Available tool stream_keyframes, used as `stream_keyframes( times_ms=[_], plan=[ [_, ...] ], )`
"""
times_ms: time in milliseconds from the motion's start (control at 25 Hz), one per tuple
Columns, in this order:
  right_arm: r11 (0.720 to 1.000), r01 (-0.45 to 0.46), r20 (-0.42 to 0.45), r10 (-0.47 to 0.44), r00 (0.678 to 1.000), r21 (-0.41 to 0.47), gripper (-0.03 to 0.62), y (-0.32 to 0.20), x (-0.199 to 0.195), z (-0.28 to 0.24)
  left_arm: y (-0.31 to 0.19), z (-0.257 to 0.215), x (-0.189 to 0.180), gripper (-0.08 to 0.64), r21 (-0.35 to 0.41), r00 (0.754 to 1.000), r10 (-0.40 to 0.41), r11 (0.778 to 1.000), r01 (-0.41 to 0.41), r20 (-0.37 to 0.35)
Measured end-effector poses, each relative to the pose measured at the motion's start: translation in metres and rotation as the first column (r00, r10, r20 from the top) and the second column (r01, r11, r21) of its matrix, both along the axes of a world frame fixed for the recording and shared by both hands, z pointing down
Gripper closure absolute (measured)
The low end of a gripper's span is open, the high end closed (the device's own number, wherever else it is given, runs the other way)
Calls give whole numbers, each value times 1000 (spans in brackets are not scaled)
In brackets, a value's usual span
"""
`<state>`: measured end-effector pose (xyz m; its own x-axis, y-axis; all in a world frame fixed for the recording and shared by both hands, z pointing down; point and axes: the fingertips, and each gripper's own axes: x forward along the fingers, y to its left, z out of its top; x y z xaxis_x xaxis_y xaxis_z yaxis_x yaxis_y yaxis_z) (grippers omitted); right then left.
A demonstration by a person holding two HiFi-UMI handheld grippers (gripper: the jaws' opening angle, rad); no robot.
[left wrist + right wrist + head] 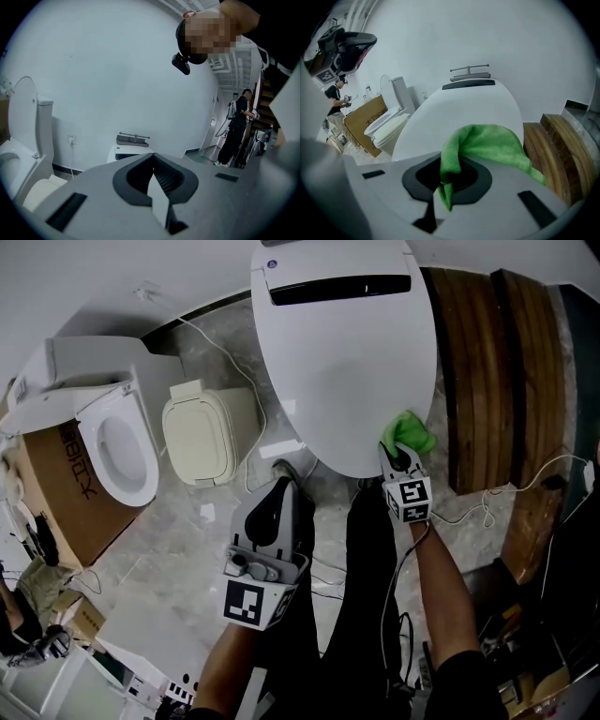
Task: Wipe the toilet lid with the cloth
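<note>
While your right gripper (pixel 398 454) clamps the cloth (pixel 410 432) at the lid (pixel 347 371) edge just ahead of its jaws, treat nearly all the lid beyond as unwiped; your left gripper (pixel 279 482), closed and empty, hangs off to its left.

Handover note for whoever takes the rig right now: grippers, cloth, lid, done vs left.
Right gripper: fingers shut on the green microfibre cloth, at the near right edge of the closed white plastic toilet lid.
Left gripper: fingers together, empty, held clear of the lid at its near left.
Done: cloth gripped and brought to the lid; how much is wiped cannot be told.
Left: wipe across the lid toward the back.
</note>
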<state>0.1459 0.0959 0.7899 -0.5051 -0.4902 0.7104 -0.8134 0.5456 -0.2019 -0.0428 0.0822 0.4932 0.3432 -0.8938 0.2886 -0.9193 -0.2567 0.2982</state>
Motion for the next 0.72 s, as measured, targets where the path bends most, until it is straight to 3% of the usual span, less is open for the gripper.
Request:
stream_keyframes(
  times_ms=[320, 480, 720],
  plan=[
    [999, -38, -12, 38, 999, -3, 558, 11, -30, 0, 11, 1, -43, 552, 9, 1000, -3, 1000, 3, -22],
    [1000, -4, 17, 4, 1000, -20, 558, 21, -70, 1, 12, 0, -63, 552, 20, 1000, -17, 1000, 18, -20],
    [996, -74, 74, 78, 994, -53, 558, 21, -123, 0, 19, -2, -83, 552, 6, 999, -19, 1000, 20, -37]
  ],
)
